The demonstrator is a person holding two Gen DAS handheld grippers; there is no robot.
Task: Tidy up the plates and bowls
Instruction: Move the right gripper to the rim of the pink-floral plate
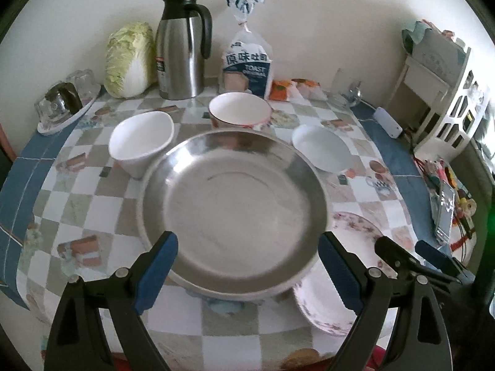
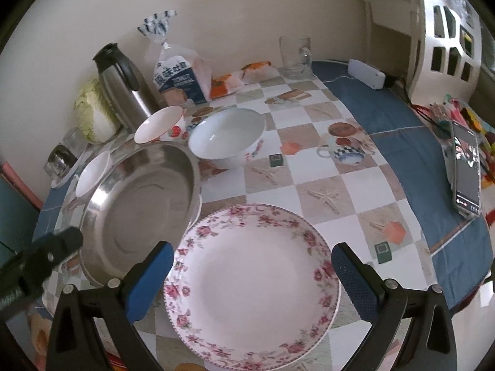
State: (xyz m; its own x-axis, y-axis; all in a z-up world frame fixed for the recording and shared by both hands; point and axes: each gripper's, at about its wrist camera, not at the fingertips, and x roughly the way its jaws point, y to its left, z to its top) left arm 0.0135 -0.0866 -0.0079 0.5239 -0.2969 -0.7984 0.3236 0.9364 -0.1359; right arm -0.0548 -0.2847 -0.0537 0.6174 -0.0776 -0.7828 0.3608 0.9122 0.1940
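While both tools hang over the plates with nothing between their pads, the step in hand looks like the approach to a first pick-up. The left hand-held gripper [image 1: 247,273] stands wide open, its two blue pads on either side of the steel plate [image 1: 233,213], not pressing it. The right hand-held gripper [image 2: 252,281] is open as well, framing the near part of the flowered plate [image 2: 252,281].

To do it well, I think each tool should come lower and take the near rim of its plate — one pad above, one below — because the jaws are too narrow for the full width. The steel plate seems to lie a little over the edge of the flowered plate, so it is better to lift the steel one first.

The three bowls stand behind: a white bowl [image 1: 140,142] at the left touching or almost touching the steel rim, a red-rimmed bowl [image 1: 239,109] in the middle, another white bowl [image 1: 321,148] at the right. The near edge of the tabletop [image 2: 324,185] is close under both tools. Open room lies to the right of the flowered plate, until the phone [image 2: 465,170]; the two tools themselves are near each other.
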